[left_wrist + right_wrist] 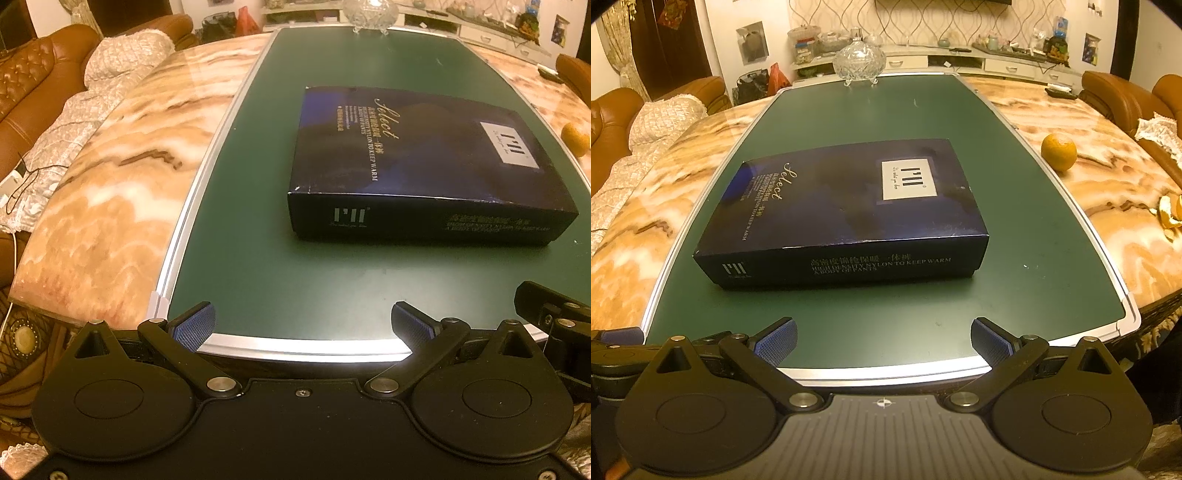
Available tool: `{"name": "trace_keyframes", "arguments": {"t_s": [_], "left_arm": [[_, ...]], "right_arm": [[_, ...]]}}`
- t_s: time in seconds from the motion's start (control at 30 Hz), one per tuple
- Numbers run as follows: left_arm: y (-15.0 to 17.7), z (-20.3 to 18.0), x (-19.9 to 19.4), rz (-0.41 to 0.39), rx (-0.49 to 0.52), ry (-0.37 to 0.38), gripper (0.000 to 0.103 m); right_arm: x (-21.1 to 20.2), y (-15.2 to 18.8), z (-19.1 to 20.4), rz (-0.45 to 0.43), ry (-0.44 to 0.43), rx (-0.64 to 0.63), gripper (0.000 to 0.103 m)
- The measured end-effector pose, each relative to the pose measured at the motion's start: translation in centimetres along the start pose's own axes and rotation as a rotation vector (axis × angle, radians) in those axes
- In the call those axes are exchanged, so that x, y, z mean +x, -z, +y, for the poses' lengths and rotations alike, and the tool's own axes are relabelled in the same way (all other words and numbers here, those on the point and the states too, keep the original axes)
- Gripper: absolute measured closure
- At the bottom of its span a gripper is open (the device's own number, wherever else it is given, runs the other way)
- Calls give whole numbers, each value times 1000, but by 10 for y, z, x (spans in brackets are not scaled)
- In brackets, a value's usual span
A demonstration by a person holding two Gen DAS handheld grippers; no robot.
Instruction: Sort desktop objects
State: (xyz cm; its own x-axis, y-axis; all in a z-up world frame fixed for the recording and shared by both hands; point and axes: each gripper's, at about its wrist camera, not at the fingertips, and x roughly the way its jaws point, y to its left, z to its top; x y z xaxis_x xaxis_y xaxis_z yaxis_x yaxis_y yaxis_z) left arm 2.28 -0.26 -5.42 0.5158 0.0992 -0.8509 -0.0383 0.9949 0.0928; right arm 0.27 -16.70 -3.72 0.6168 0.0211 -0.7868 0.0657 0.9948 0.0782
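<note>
Both tools, left tool (303,325) and right tool (884,341), gape wide, empty; the box (846,206) mid-frame seems light, stiff cardboard; probably grip its short ends.

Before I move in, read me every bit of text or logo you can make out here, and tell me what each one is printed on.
"Select": gold script on the lid of the dark blue box.
"HIGH DENSITY NYLON TO KEEP WARM / A BODY OF PANTS": box front side, under a line of Chinese characters.
Bar-shaped logo: white label on the lid, and again on the front side's left end; the small script under it is too blurred to read.
Small lines beside "Select": mostly too small to read.
Nothing else shows text.
</note>
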Motion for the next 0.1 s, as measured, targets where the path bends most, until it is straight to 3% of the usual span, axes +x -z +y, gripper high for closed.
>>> {"name": "trace_keyframes", "arguments": {"t_s": [0.1], "left_arm": [[0,1,0,0,-1,4,0]], "right_arm": [[0,0,-1,0,-2,2,0]]}}
